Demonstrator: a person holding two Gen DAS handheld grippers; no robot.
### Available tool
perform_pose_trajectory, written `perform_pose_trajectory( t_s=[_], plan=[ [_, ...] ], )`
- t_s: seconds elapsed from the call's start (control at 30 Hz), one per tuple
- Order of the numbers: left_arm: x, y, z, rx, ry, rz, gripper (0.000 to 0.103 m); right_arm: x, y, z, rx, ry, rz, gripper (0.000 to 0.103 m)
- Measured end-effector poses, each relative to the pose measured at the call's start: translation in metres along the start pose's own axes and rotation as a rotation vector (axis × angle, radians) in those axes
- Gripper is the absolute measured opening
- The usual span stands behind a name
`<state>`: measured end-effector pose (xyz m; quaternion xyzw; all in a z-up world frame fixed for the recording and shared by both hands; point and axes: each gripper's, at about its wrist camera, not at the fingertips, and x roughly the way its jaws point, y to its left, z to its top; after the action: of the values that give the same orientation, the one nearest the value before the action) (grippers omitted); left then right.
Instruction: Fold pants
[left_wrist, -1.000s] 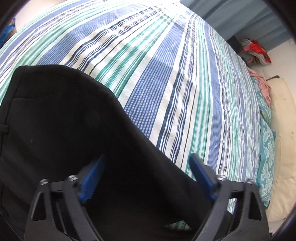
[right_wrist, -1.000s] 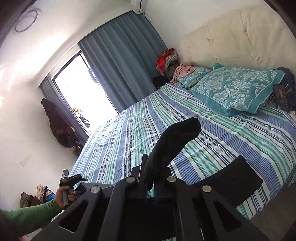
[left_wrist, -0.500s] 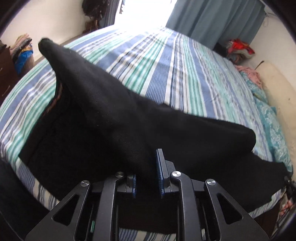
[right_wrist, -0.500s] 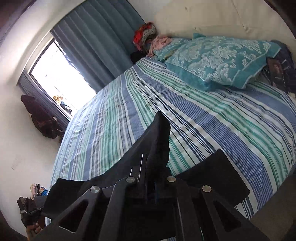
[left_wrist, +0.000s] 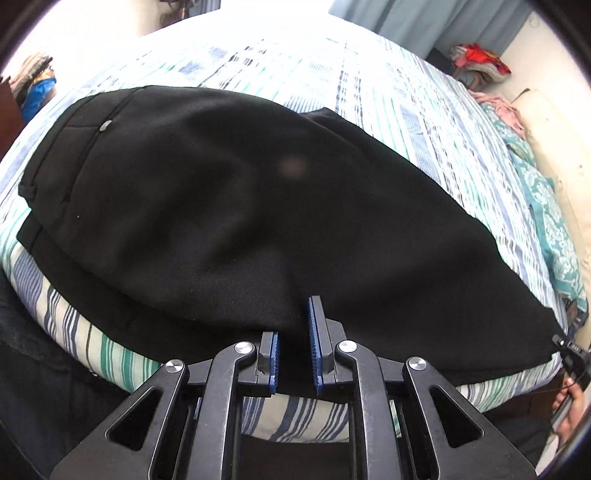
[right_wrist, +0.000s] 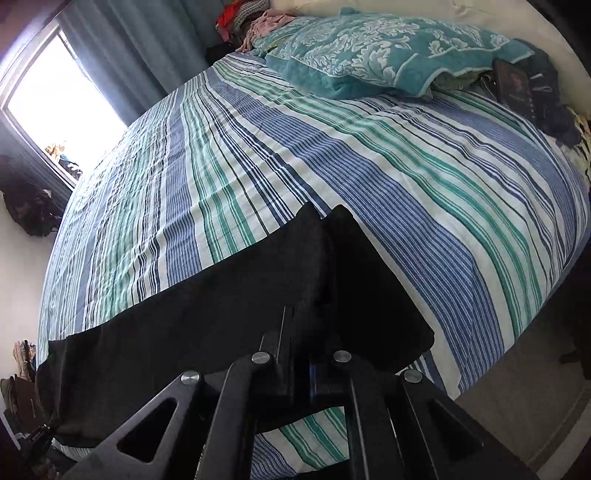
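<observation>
Low in each frame, the left gripper (left_wrist: 295, 332) pinches the black pants (left_wrist: 229, 192) with narrowly parted jaws, the right gripper (right_wrist: 301, 339) clamped tight on them over the striped bed (right_wrist: 406, 177).

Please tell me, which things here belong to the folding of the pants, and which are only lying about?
Belong to the job:
- black pants
- left hand-held gripper, pinching the pants
- right hand-held gripper, shut on the pants
- striped bed, the work surface

Only lying about:
- teal pillow
- red clothes pile
</observation>
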<state>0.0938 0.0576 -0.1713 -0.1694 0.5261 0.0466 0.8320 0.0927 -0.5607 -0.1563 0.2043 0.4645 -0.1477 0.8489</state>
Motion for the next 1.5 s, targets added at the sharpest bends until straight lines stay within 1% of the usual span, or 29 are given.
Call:
perform_pose_trajectory(
  t_s=[0.1,0.17,0.23,0.3,0.37,0.53,0.57,0.6,0.63,0.67,0.7,0.73,0.77,0.8,0.83,0.87,0.9,0.97,1.0,1.03,1.1,1.17,1.2,1.23,1.27,1.37,1.43,1.47,1.5],
  plan=[
    [0.000,-0.009,-0.002,0.034,0.012,0.003,0.009,0.010,-0.002,-0.001,-0.054,0.037,-0.069,0.005],
    [-0.002,-0.018,-0.005,0.086,0.006,0.021,0.009,0.006,-0.008,-0.002,-0.034,0.016,-0.071,0.005],
    [0.003,-0.021,-0.007,0.109,0.026,0.043,0.009,0.004,-0.015,-0.003,-0.005,0.001,-0.071,0.005],
    [0.008,-0.021,-0.007,0.120,0.041,0.057,0.009,0.014,-0.018,-0.005,-0.002,0.028,-0.091,0.005],
    [0.007,-0.025,-0.007,0.138,0.038,0.066,0.009,0.021,-0.020,-0.006,-0.001,0.057,-0.107,0.005],
    [0.003,-0.029,-0.010,0.165,0.046,0.076,0.009,0.023,-0.017,-0.007,-0.019,0.053,-0.140,0.005],
    [0.002,-0.030,-0.009,0.177,0.049,0.084,0.013,0.023,-0.016,-0.007,-0.022,0.054,-0.143,0.005],
    [0.001,-0.032,-0.008,0.190,0.050,0.102,0.015,0.022,-0.016,-0.007,-0.025,0.053,-0.152,0.009],
    [0.001,-0.035,-0.008,0.198,0.047,0.111,0.020,0.021,-0.016,-0.006,-0.026,0.049,-0.152,0.020],
    [-0.001,-0.037,-0.011,0.211,0.047,0.113,0.026,0.020,-0.017,-0.007,-0.025,0.046,-0.159,0.029],
    [-0.003,-0.039,-0.010,0.231,0.049,0.118,0.030,0.018,-0.018,-0.007,-0.024,0.043,-0.152,0.051],
    [-0.009,-0.040,-0.013,0.252,0.049,0.121,0.038,0.013,-0.018,-0.008,-0.025,0.034,-0.120,0.061],
    [-0.018,-0.037,-0.018,0.273,0.044,0.120,0.041,0.008,-0.018,-0.009,-0.030,0.023,-0.104,0.063],
    [-0.026,-0.037,-0.023,0.296,0.036,0.120,0.042,0.002,-0.016,-0.010,-0.041,0.012,-0.121,0.069],
    [-0.036,-0.036,-0.026,0.317,0.020,0.125,0.044,-0.005,-0.013,-0.012,-0.060,-0.006,-0.159,0.079],
    [-0.046,-0.036,-0.028,0.333,-0.005,0.129,0.048,-0.013,-0.011,-0.014,-0.078,-0.034,-0.186,0.081],
    [-0.057,-0.036,-0.027,0.342,-0.043,0.133,0.052,-0.023,-0.009,-0.015,-0.095,-0.070,-0.205,0.081],
    [-0.077,-0.034,-0.016,0.345,-0.148,0.133,0.075,-0.045,-0.001,-0.018,-0.126,-0.151,-0.270,0.081],
    [-0.081,-0.036,-0.006,0.339,-0.202,0.130,0.081,-0.054,0.008,-0.019,-0.143,-0.189,-0.285,0.082],
    [-0.082,-0.037,0.007,0.330,-0.247,0.128,0.087,-0.060,0.018,-0.019,-0.159,-0.218,-0.279,0.084],
    [-0.073,-0.038,0.040,0.311,-0.331,0.121,0.087,-0.063,0.049,-0.020,-0.188,-0.244,-0.230,0.090],
    [-0.059,-0.035,0.070,0.297,-0.409,0.123,0.087,-0.052,0.090,-0.021,-0.228,-0.226,-0.152,0.091],
    [-0.044,-0.037,0.092,0.290,-0.427,0.121,0.087,-0.043,0.113,-0.023,-0.247,-0.214,-0.111,0.091],
    [-0.029,-0.038,0.105,0.287,-0.421,0.117,0.087,-0.034,0.137,-0.027,-0.260,-0.204,-0.073,0.091],
    [-0.012,-0.040,0.118,0.285,-0.399,0.119,0.087,-0.023,0.159,-0.031,-0.269,-0.193,-0.037,0.091],
    [0.040,-0.037,0.141,0.272,-0.293,0.165,0.087,0.011,0.221,-0.042,-0.276,-0.166,0.063,0.091],
    [0.071,-0.026,0.131,0.268,-0.199,0.198,0.087,0.039,0.255,-0.046,-0.283,-0.141,0.080,0.092],
    [0.082,-0.022,0.125,0.279,-0.183,0.200,0.090,0.055,0.268,-0.046,-0.283,-0.117,0.087,0.091],
    [0.081,-0.018,0.114,0.279,-0.232,0.197,0.091,0.070,0.280,-0.048,-0.278,-0.101,0.095,0.091]
  ],
)
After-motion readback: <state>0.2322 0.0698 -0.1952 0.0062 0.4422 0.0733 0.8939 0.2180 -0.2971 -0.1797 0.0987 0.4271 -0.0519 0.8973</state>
